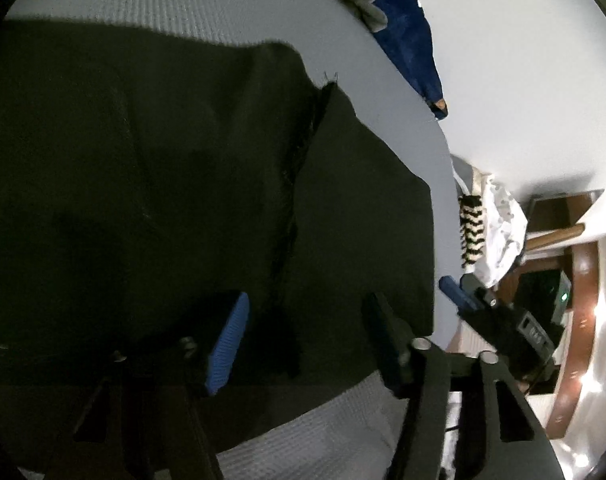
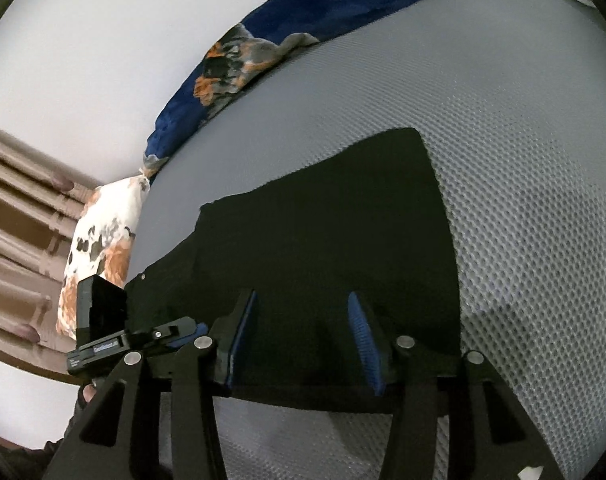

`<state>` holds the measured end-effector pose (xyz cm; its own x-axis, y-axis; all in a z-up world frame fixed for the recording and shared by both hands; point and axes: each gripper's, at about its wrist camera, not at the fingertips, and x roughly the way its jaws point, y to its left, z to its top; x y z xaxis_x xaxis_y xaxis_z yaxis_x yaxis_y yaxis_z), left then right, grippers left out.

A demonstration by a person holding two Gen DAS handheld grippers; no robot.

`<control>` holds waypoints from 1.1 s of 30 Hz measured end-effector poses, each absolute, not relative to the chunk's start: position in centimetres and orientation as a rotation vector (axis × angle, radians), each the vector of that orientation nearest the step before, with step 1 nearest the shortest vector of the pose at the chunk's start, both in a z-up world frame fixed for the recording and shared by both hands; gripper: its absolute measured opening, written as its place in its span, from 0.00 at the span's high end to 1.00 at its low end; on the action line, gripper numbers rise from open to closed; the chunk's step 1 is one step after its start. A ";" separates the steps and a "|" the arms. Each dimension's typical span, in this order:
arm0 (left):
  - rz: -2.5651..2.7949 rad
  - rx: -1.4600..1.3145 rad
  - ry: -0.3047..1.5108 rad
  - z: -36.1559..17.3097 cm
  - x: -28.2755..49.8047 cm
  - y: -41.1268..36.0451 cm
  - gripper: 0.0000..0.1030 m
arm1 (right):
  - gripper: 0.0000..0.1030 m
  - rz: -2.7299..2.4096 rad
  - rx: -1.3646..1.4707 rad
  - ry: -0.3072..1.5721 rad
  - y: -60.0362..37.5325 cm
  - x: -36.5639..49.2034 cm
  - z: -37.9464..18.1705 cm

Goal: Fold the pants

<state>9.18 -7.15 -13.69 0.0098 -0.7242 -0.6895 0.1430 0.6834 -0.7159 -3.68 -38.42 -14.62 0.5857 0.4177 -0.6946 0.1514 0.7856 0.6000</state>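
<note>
Black woven-cloth pants (image 2: 323, 240) lie flat on the grey honeycomb-textured mattress (image 2: 523, 200), a raw frayed seam running lengthwise — already doubled, by the look. Left gripper (image 1: 303, 340) and right gripper (image 2: 303, 340) both hover at the near edge, fingers wide, holding nothing. Judgement: pinch both near corners evenly, lift low, carry across square — uneven grips would skew the fold. Dark-blue patterned blanket (image 2: 303, 24) lies beyond.

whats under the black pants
The black pants lie flat on a grey textured mattress, which shows all around them. Whatever lies directly beneath the cloth is covered. Both claws, left and right, are open over the near edge.
</note>
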 end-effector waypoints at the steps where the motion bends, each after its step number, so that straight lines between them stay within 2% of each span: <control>1: -0.730 -0.529 1.401 -13.7 9.0 -7.5 0.45 | 0.56 0.169 0.680 0.950 -38.5 -3.8 -14.8; 5: -0.761 -0.524 1.411 -13.9 8.5 -9.1 0.48 | 0.56 0.176 0.696 0.956 -38.5 -3.8 -15.4; 8: -0.752 -0.501 1.414 -14.2 8.5 -10.0 0.72 | 0.56 0.183 0.703 0.973 -38.1 -3.5 -15.9; 9: -0.754 -0.495 1.427 -14.5 8.5 -10.2 0.86 | 0.56 0.186 0.702 0.978 -37.9 -3.5 -16.1; 11: -0.744 -0.530 1.452 -15.2 8.5 -10.4 0.87 | 0.56 0.190 0.697 0.987 -37.6 -3.4 -16.3; 18: -0.761 -0.465 1.374 -12.7 6.8 -8.7 0.90 | 0.56 0.189 0.615 0.996 -36.4 -3.4 -15.8; 24: -0.692 -0.399 1.403 -14.7 6.7 -8.0 0.92 | 0.58 0.134 0.563 1.056 -35.9 -2.6 -17.8; 27: -0.670 -0.325 1.371 -13.7 6.6 -7.9 0.90 | 0.58 0.128 0.550 1.055 -35.6 -2.4 -17.8; 31: -0.638 -0.192 1.256 -11.4 6.5 -8.0 0.81 | 0.57 0.087 0.456 1.019 -35.5 -1.5 -16.1; 33: -0.635 -0.157 1.195 -10.3 6.8 -8.4 0.80 | 0.57 0.053 0.391 0.982 -35.8 -0.6 -15.1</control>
<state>6.83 -8.36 -10.29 0.2180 -0.5360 -0.8156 0.3757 0.8173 -0.4368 -0.64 -35.76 -15.07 0.5601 0.2185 -0.7991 0.1310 0.9291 0.3459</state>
